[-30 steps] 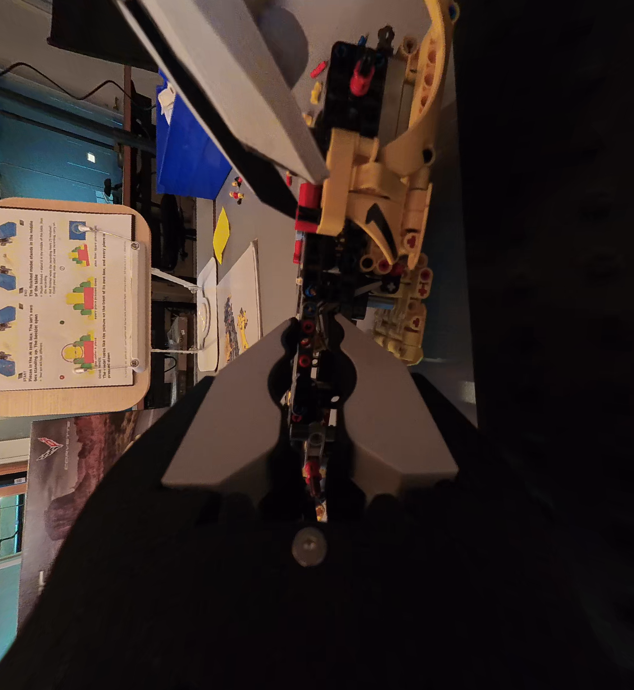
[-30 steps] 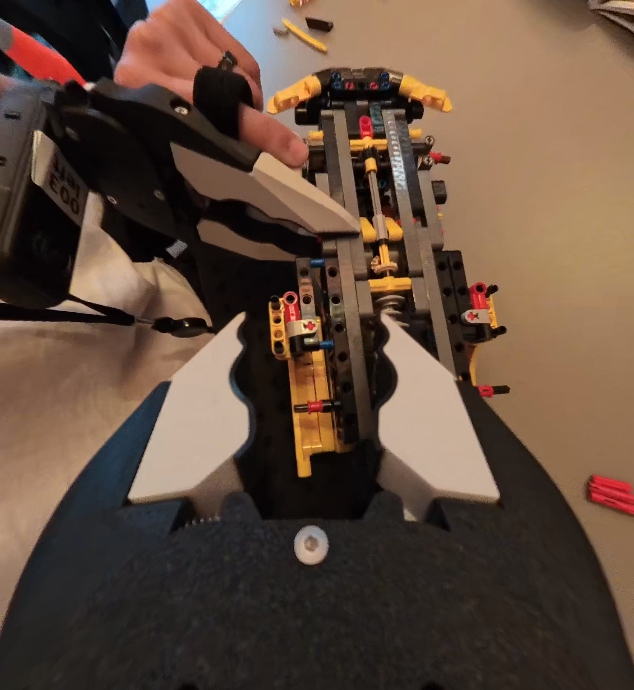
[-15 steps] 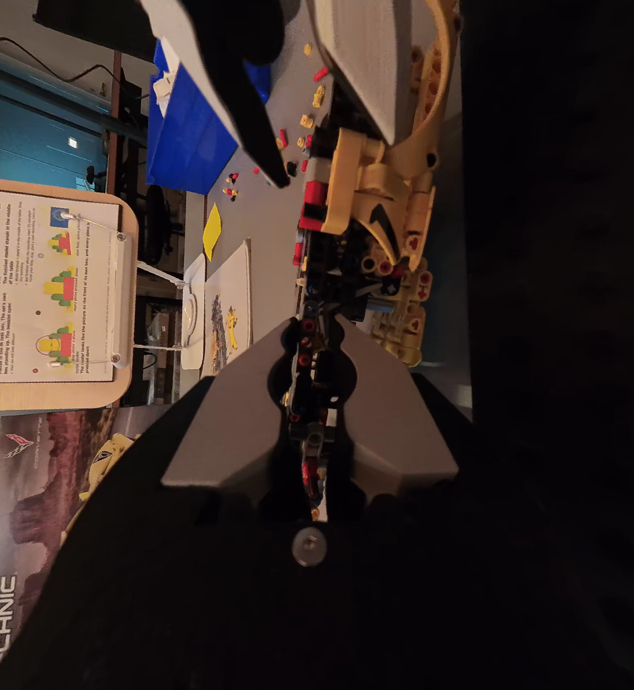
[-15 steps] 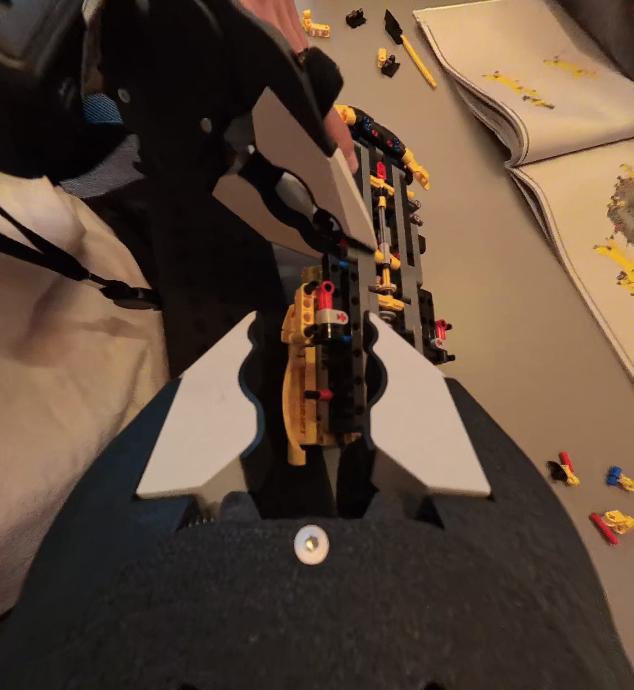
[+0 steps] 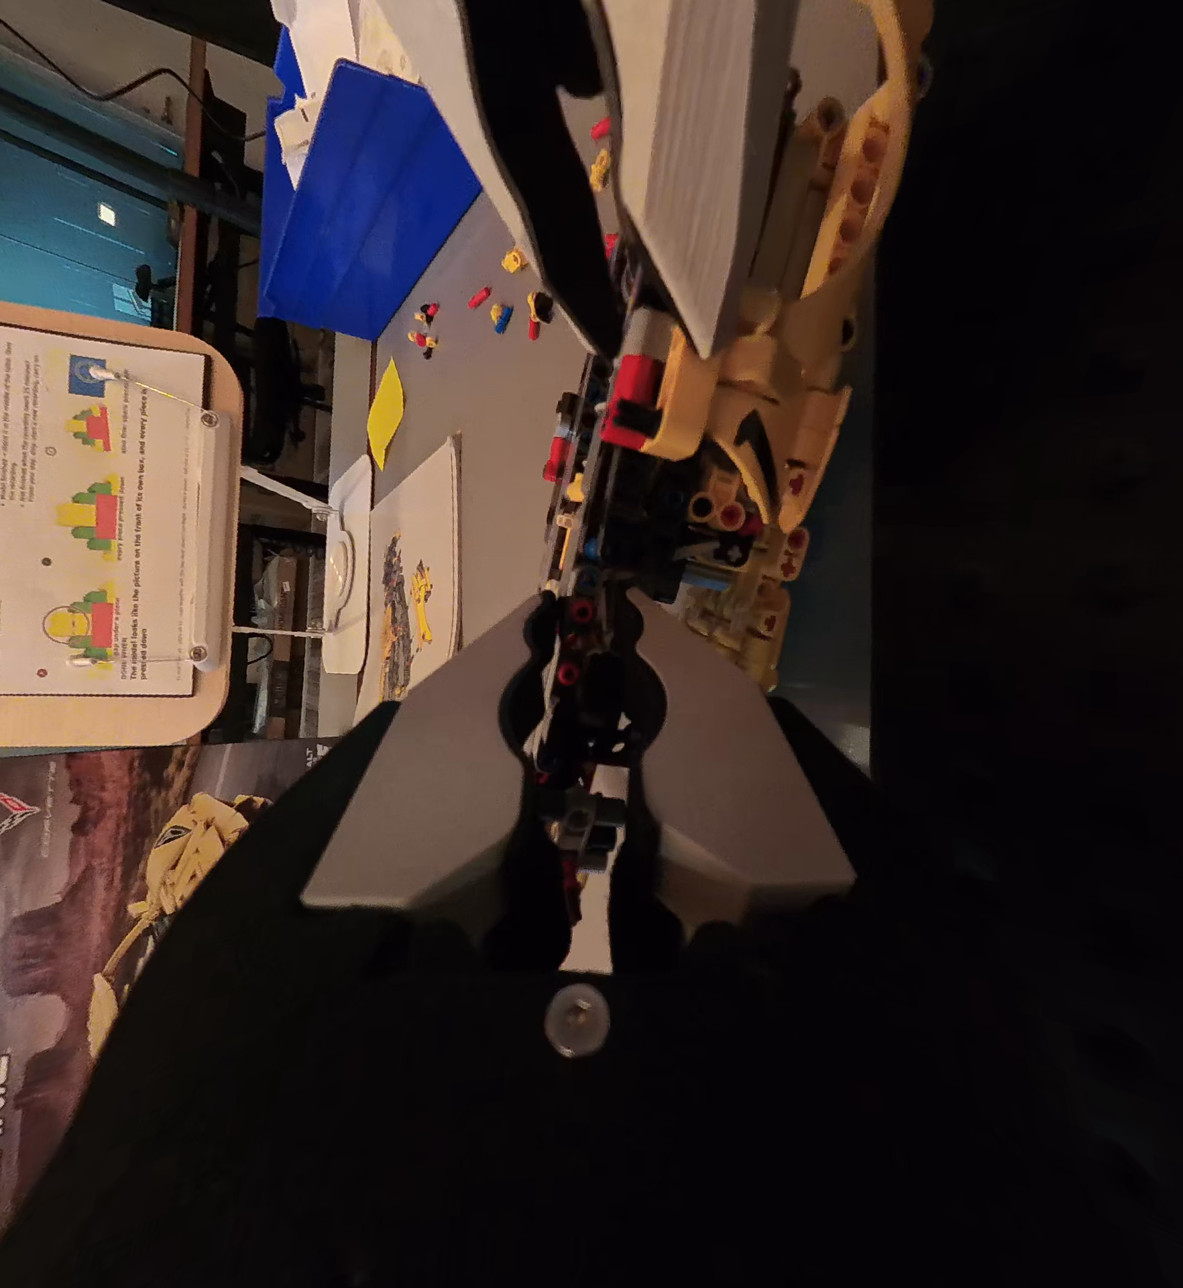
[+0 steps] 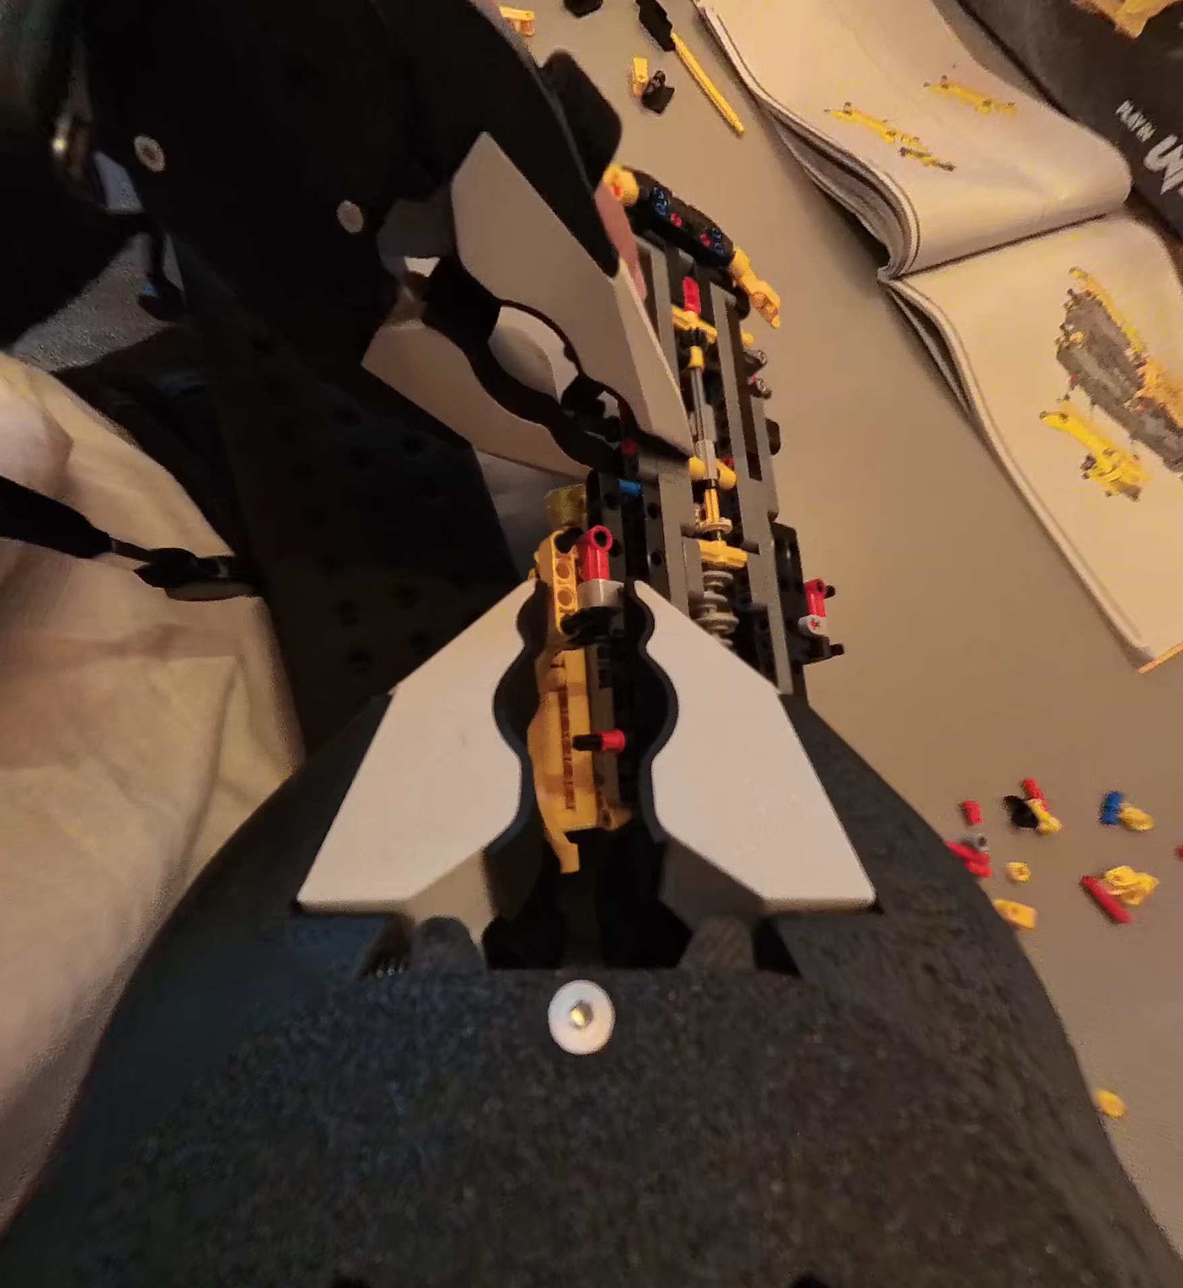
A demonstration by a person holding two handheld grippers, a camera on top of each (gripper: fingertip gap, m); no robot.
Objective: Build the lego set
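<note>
- Both pairs of jaws are seen clamped on one long black, grey and yellow brick-built car chassis (image 6: 707, 446), which is held between the two tools above the grey table (image 6: 923, 697).
- By the right gripper (image 6: 585, 613), the near end of the chassis is pinched, its pale grey fingers (image 6: 728, 753) pressed against a yellow side panel and a black beam.
- By the left gripper (image 5: 585, 606), the far part of the same chassis is gripped from the side; in the left wrist view, black beams with red pins are seen pressed between its grey fingers (image 5: 449, 753).
- In the right wrist view, the left gripper (image 6: 672, 446) is shown coming in from the upper left, its tips closed on the frame's long grey beams.
- In the left wrist view, the right gripper's pale fingers (image 5: 679, 167) are seen at the top, against the yellow bodywork.
- Loose small red, yellow and blue pieces (image 6: 1062, 850) are scattered on the table to the right of the chassis.
- An open instruction booklet (image 6: 993, 362) is laid flat beyond them.
- A blue plastic bin (image 5: 366, 202), a printed sheet on a wooden board (image 5: 87, 516) and the set's dark box (image 5: 73, 941) are seen farther off.
</note>
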